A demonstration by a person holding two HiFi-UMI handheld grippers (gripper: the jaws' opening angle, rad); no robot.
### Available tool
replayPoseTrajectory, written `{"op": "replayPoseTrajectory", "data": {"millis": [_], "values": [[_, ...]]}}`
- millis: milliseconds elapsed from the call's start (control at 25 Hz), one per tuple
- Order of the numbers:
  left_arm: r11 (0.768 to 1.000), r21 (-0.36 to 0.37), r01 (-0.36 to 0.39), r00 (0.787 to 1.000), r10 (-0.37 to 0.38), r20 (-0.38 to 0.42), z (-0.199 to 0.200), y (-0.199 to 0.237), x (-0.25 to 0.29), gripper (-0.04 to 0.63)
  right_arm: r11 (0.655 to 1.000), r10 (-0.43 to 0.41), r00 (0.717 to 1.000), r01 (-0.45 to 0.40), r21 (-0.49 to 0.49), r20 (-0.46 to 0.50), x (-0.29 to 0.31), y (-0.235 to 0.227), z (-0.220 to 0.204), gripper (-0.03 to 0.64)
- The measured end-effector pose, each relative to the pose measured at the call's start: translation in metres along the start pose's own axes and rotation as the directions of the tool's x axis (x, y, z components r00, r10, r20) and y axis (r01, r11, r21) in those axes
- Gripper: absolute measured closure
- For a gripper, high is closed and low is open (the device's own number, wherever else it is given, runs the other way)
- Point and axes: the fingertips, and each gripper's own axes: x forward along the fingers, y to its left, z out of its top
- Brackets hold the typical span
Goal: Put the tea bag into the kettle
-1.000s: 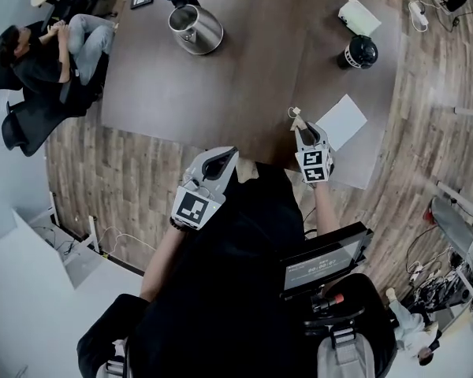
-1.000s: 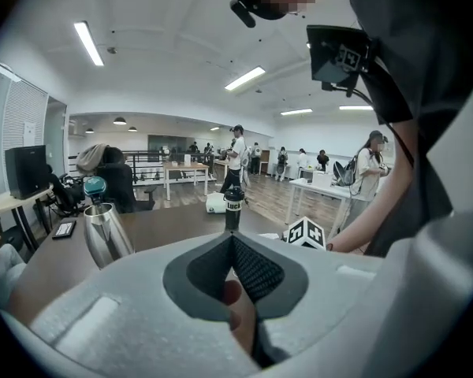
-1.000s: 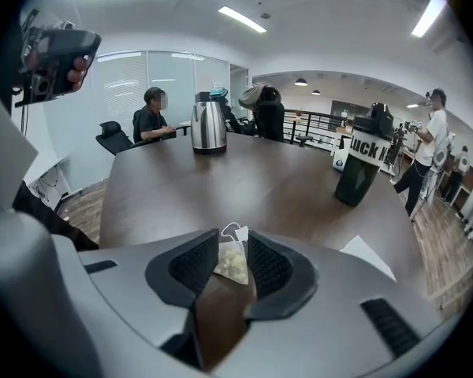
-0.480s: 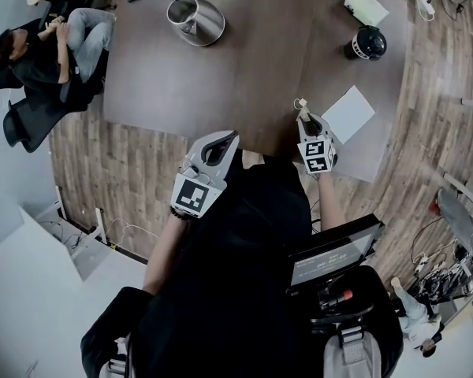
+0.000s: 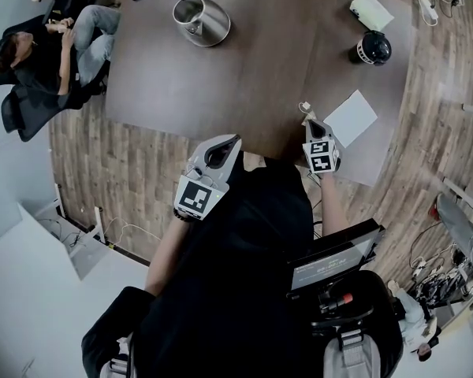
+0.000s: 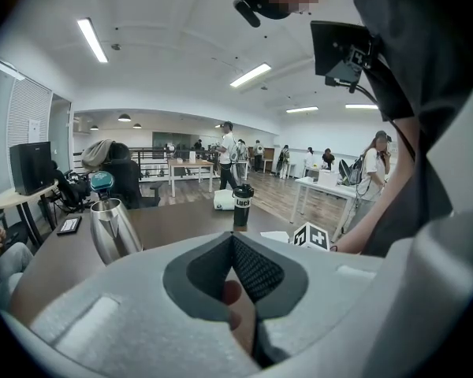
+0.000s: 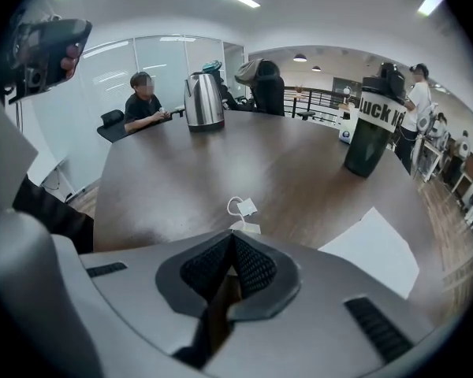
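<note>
Looking down in the head view, the person stands at the near edge of a dark brown table with a gripper in each hand. The right gripper is tipped down onto the table top. The tea bag is right at its tips, with the string and tag curled just beyond. A white sheet of paper lies just beside it on the right. Farther off on that side stand a black tumbler and a white tissue pack. The kettle stands at the far left corner, well apart from the tea bag, with a long stretch of wood between them. A seated person sits by that corner. The left gripper hangs by the table's near edge, close to the person's chest. In the left gripper view its jaws meet at the tips with nothing between the pads. Beyond them are the kettle at the left, the tumbler in the middle and the right gripper's marker cube at the right. In the right gripper view the jaws have just been closing and now meet, nipping the tea bag's near edge. The tag lies on the wood just ahead, the paper is to the right, and the kettle is far across.
</note>
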Motion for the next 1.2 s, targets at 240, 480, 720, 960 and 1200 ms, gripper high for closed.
{"op": "replayPoseTrajectory", "data": {"millis": [240,480,720,960,1200], "values": [[1.000,0.002,0.009,1.000,-0.009,0.005,-0.002,0.003,0.005,0.603,1.000,-0.001,0.999,0.001,-0.006,0.035,-0.017,-0.002,0.016,0.609],[1.000,-0.026,0.011,0.998,-0.009,0.066,0.008,0.021,0.005,0.603,1.000,-0.014,0.997,0.014,0.007,0.078,-0.038,0.001,0.044,0.609],[0.999,-0.012,0.030,0.995,-0.028,0.098,0.012,0.051,-0.015,0.603,1.000,-0.023,0.990,0.024,-0.008,0.139,-0.059,0.030,0.093,0.609],[0.999,0.022,0.027,0.991,-0.030,0.134,0.021,0.094,-0.017,0.603,0.999,-0.001,0.974,0.010,-0.039,0.228,-0.073,0.057,0.161,0.609],[1.000,0.016,0.021,0.986,-0.024,0.168,0.029,0.138,-0.028,0.603,0.995,0.025,0.946,0.009,-0.103,0.323,-0.088,0.097,0.235,0.609]]}}
